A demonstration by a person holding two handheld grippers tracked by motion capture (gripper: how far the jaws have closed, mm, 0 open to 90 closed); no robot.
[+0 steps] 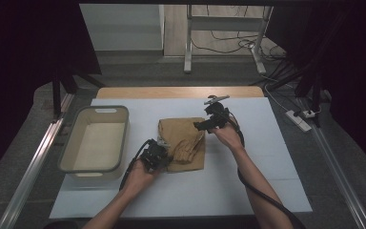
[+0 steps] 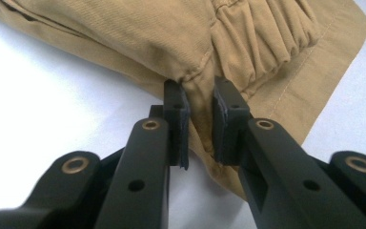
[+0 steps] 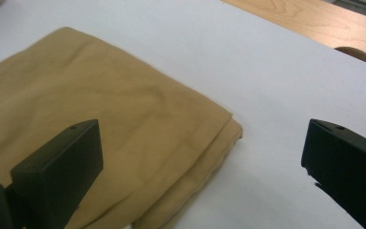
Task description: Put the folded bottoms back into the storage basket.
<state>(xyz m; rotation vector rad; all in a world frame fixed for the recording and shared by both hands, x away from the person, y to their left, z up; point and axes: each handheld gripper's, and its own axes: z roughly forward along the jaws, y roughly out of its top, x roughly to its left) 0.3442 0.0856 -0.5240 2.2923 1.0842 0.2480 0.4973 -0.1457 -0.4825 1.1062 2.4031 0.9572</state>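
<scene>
Left claw (image 2: 200, 121) pinching folded tan trousers (image 1: 183, 140) on the white bench (image 1: 248, 181).
We are gripping their near left edge; our right claw (image 3: 200, 157) is hovering wide open over their far right corner.

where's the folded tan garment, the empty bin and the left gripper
folded tan garment (image 1: 183, 131): high view, on its flat upper layer.
bin (image 1: 69, 149): high view, on its left rim.
left gripper (image 2: 201, 119): left gripper view, midway between its fingertips, where they pinch the garment's edge.
</scene>
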